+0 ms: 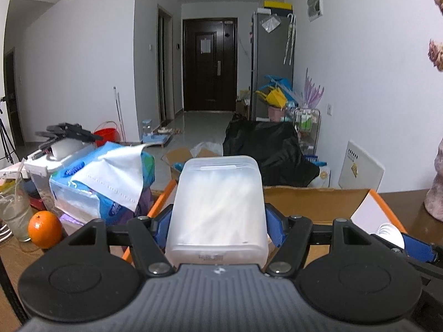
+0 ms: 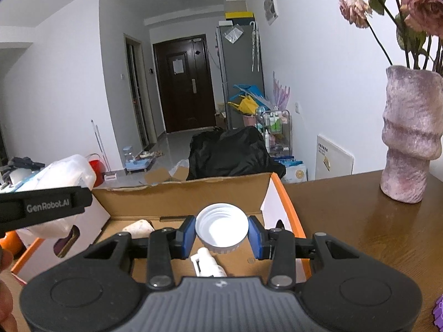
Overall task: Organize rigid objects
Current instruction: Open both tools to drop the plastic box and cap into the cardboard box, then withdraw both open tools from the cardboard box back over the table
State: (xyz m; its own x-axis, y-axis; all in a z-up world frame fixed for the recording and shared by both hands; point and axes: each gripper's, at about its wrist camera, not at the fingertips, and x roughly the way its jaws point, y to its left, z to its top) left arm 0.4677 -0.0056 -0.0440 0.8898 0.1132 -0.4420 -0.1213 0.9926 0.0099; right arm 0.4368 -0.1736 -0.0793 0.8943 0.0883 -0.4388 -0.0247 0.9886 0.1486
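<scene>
Fingers (image 1: 272,225) of the left gripper (image 1: 218,227) pinch a frosted plastic box (image 1: 218,207) across its smooth sides, likely light but slippery; the right gripper (image 2: 221,233) clamps a stiff white cap (image 2: 221,228) above the cardboard box (image 2: 182,193).

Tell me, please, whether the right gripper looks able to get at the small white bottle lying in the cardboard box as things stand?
Probably not yet. The right gripper is shut on a white cap, so its jaws are occupied. The small white bottle lies uncovered just below in the cardboard box, so the path itself looks free.
</scene>
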